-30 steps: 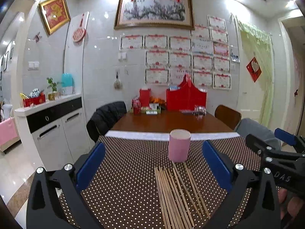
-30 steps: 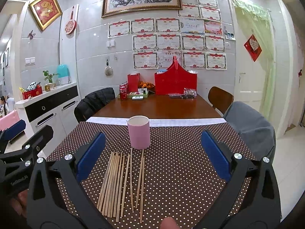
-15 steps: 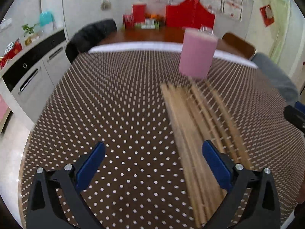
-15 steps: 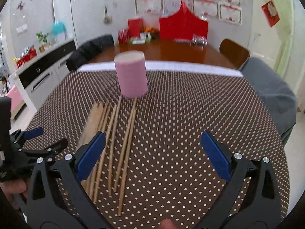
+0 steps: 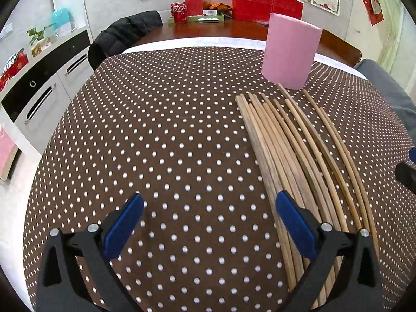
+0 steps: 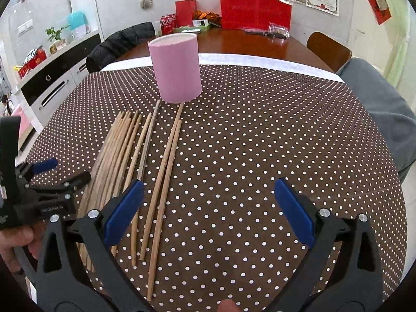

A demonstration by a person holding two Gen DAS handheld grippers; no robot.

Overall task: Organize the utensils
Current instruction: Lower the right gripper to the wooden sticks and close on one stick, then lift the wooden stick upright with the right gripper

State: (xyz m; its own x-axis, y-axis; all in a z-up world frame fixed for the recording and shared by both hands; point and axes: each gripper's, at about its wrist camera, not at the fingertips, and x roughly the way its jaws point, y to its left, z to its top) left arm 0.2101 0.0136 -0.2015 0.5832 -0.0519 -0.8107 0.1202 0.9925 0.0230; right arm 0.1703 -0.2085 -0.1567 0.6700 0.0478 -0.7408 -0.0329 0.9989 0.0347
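Observation:
Several wooden chopsticks (image 5: 293, 156) lie side by side on the brown dotted tablecloth (image 5: 161, 135), pointing toward an upright pink cup (image 5: 290, 52). They also show in the right wrist view (image 6: 122, 156), below the pink cup (image 6: 175, 69). My left gripper (image 5: 208, 221) is open and empty low over the cloth, its right finger over the near ends of the chopsticks. My right gripper (image 6: 208, 208) is open and empty, its left finger over the chopsticks on the right of the pile. The left gripper (image 6: 52, 179) shows at the left edge of the right wrist view.
Beyond the cloth, the wooden table (image 6: 247, 44) carries a red box (image 6: 254, 7), cans and a tray. A black-jacketed chair (image 5: 124, 33) and a white cabinet (image 5: 39, 83) stand at left. A grey-covered chair (image 6: 377, 98) is at right.
Both grippers have tilted down and moved forward, closer to the cloth and the chopsticks. The cup and chopsticks lie as before. Both stay open.

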